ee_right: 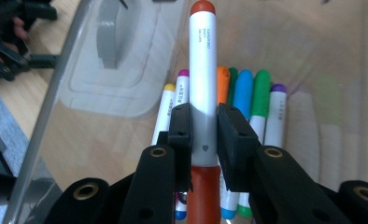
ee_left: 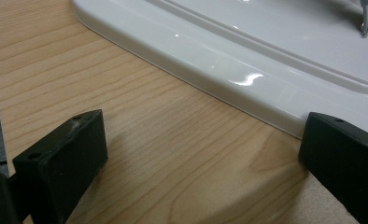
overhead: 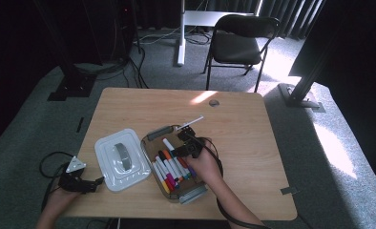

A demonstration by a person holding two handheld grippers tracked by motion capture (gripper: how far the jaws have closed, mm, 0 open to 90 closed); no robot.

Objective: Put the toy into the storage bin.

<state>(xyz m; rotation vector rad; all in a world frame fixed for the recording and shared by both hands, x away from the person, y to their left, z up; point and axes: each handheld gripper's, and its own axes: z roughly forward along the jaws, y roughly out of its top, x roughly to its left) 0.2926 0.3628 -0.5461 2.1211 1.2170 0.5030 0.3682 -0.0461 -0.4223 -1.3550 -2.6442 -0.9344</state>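
Right gripper view, hand-held gripper [ee_right: 204,133] clamps marker [ee_right: 202,70]

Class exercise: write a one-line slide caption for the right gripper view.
Right gripper shut on a red-capped marker above a row of coloured markers in a clear box.

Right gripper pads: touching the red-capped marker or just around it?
Touching. The right gripper view shows both pads of the right gripper pressed flat against the red-capped marker, no gap on either side.
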